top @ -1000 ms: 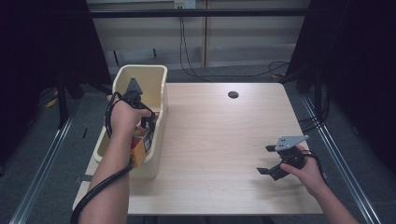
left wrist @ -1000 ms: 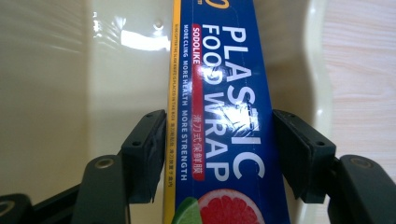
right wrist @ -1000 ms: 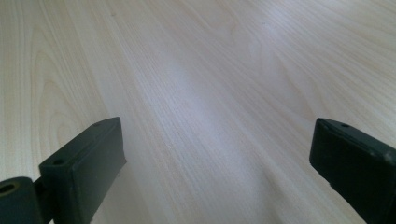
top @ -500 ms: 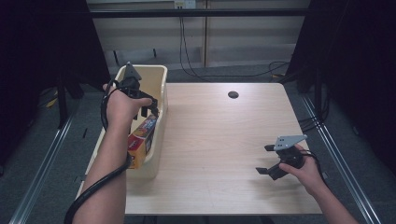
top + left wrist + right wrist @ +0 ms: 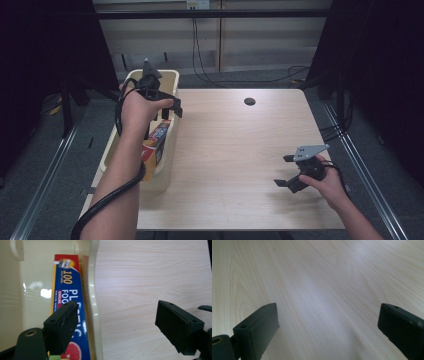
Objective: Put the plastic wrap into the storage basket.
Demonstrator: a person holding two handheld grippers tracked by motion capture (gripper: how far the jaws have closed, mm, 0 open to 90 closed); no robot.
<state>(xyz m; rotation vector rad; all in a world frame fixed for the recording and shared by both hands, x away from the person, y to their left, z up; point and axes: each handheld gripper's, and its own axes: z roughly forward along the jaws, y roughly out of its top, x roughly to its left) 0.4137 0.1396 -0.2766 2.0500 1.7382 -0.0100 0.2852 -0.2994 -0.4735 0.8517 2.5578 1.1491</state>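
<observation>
A cream plastic bin (image 5: 166, 75) stands along the table's left edge. Inside it lies a blue and red plastic food wrap box (image 5: 157, 137), leaning against the bin's right wall. My left gripper (image 5: 170, 111) hovers above the bin's right rim and points down. Its jaws have just been opening, and nothing is between them. In the left gripper view the left gripper (image 5: 117, 310) straddles the bin rim (image 5: 93, 290), with the box (image 5: 67, 285) below its left jaw. My right gripper (image 5: 283, 171) rests low over the table's near right part, open and empty. The right gripper view shows the right gripper (image 5: 328, 312) over bare wood.
The pale wooden table (image 5: 235, 140) has a small dark round hole (image 5: 249, 101) near its far edge. Cables (image 5: 205, 70) run across the floor beyond the table. Dark curtains hang on both sides.
My left hand has risen out of the bin and moved toward its far end, away from the box. Its jaws now stand apart. The right hand has not moved.
</observation>
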